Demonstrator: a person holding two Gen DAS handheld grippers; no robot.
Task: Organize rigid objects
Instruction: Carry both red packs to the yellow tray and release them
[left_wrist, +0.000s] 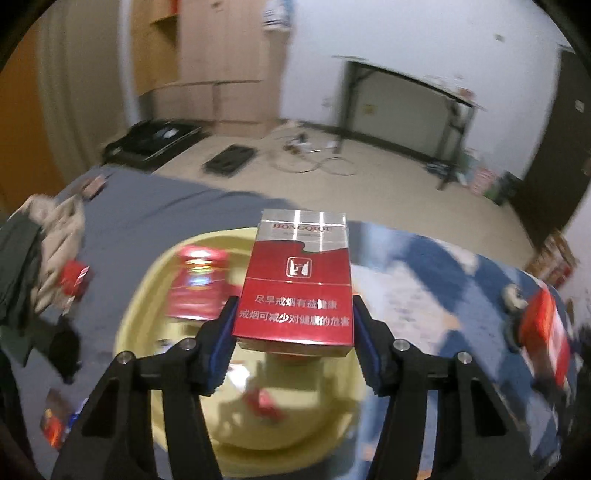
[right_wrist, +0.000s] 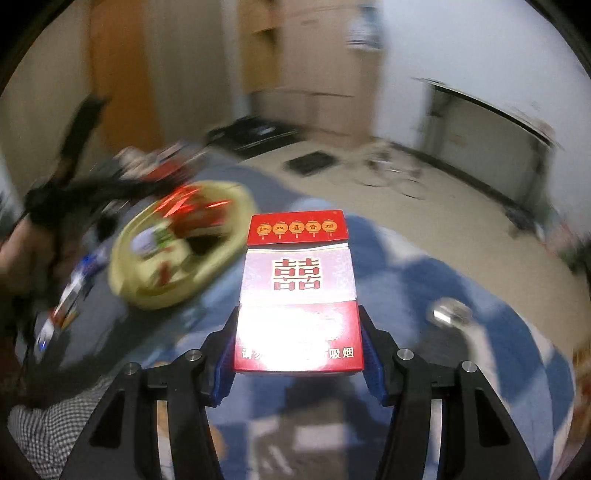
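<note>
My left gripper (left_wrist: 293, 325) is shut on a red and silver cigarette pack (left_wrist: 297, 277), its blue pads pressing both sides. The pack hangs above a pale yellow basin (left_wrist: 133, 317) that holds other red packs (left_wrist: 199, 284). My right gripper (right_wrist: 298, 341) is shut on a red and white cigarette pack (right_wrist: 299, 291) with a double-happiness sign, held over the blue patterned bedding (right_wrist: 424, 280). In the right wrist view the yellow basin (right_wrist: 229, 236) with red packs lies to the left, blurred. My right gripper with its red pack (left_wrist: 543, 325) shows at the far right of the left wrist view.
Crumpled clothes (left_wrist: 44, 243) and loose packs (left_wrist: 75, 277) lie on the grey sheet left of the basin. A small round metal thing (right_wrist: 448, 314) sits on the bedding at right. Beyond the bed are bare floor with cables (left_wrist: 317, 155), a black table (left_wrist: 406, 107) and wooden cupboards (left_wrist: 221, 62).
</note>
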